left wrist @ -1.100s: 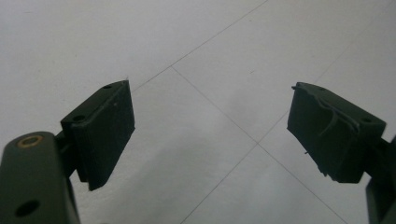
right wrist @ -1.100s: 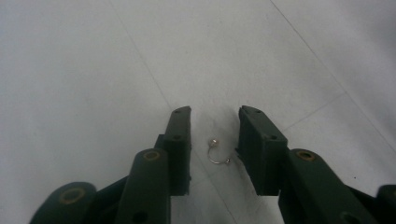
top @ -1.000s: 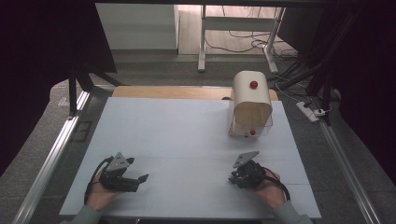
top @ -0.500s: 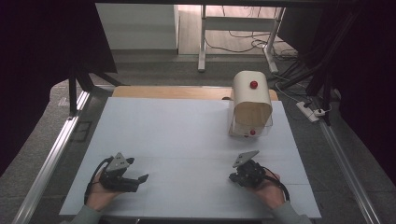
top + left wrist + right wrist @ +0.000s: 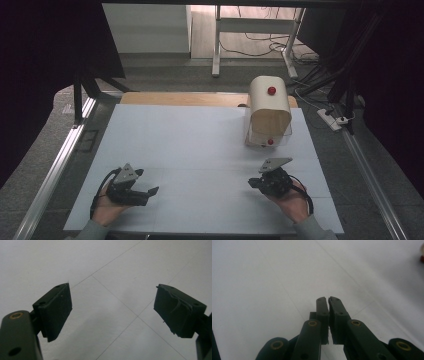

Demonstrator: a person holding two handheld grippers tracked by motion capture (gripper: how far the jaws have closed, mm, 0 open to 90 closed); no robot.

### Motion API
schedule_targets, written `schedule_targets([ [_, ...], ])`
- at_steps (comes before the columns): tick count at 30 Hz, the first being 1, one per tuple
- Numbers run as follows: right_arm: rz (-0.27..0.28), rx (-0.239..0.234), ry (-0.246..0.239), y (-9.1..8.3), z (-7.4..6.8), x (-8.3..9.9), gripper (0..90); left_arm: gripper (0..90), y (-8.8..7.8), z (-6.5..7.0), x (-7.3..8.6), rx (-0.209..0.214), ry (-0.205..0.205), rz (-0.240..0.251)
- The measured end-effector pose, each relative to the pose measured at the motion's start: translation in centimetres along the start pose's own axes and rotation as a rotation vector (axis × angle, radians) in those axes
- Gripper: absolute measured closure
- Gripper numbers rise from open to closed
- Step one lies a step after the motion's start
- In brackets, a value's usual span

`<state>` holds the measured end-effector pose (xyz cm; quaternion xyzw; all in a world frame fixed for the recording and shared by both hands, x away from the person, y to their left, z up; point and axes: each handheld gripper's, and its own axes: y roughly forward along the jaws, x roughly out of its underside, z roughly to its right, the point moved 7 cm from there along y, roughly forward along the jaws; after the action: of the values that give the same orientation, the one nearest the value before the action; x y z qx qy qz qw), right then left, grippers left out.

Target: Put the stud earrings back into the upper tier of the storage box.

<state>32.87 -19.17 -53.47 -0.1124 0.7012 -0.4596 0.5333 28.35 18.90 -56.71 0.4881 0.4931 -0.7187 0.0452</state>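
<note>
A cream, round-topped box [image 5: 270,107] stands at the far right of the white table [image 5: 200,135]. It has a red knob [image 5: 271,91] on top and another red knob [image 5: 270,142] low on its front. My left gripper [image 5: 148,181] rests in a hand near the front left edge, pointing right, open with nothing between its pads [image 5: 58,307]. My right gripper [image 5: 251,183] sits in the other hand at the front right, pointing left. In the right gripper view its jaws [image 5: 328,300] are shut on nothing above bare table. Both grippers are well away from the box.
A wooden board [image 5: 175,98] lies along the table's far edge. Metal rails run down the left side [image 5: 55,170] and the right side [image 5: 370,170]. A power strip [image 5: 332,119] and cables lie on the floor behind, by a desk frame [image 5: 217,45].
</note>
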Motion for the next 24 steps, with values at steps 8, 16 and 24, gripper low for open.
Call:
schedule_targets([
  [8, 0.126, 0.021, 0.024, -2.3, 0.7, -1.1, 85.9, 14.8, 0.0, 0.0, 0.0, -0.001, -0.001, 0.0],
  [16, 0.213, 0.043, 0.028, -3.9, 1.1, -1.8, 86.0, 14.8, 0.0, 0.0, 0.0, -0.001, -0.002, 0.0],
  [24, 0.265, 0.058, 0.025, -5.0, 1.1, -2.4, 86.0, 14.8, 0.0, 0.0, 0.0, -0.001, -0.003, 0.001],
])
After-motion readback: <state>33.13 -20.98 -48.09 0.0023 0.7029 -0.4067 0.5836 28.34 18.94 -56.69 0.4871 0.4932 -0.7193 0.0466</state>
